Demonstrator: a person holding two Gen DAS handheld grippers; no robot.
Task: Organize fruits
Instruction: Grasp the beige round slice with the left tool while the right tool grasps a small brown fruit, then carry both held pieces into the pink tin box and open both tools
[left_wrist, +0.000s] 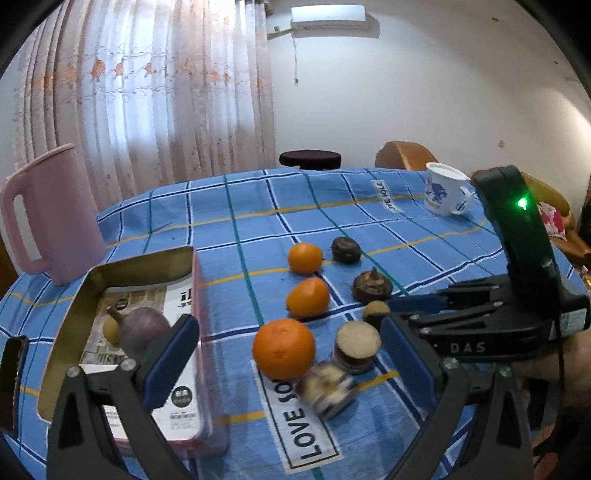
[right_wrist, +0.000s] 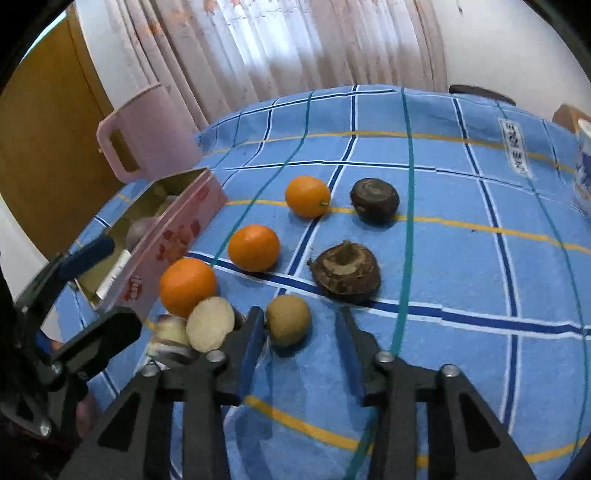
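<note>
Fruit laid out on a blue checked tablecloth (left_wrist: 258, 206)

The left gripper (left_wrist: 291, 354) hangs wide open above a big orange (left_wrist: 283, 349) and a blurred cut piece (left_wrist: 327, 387). At its left, a tin box (left_wrist: 92, 280) holds a purple fruit (left_wrist: 144, 328). The right gripper (left_wrist: 384, 314) sits around a small brown fruit (left_wrist: 375, 309).

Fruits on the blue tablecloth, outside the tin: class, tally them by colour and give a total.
Orange: 3
Dark brown: 2
Tan, small and round: 1
Cut pieces with pale faces: 2
Total: 8
</note>
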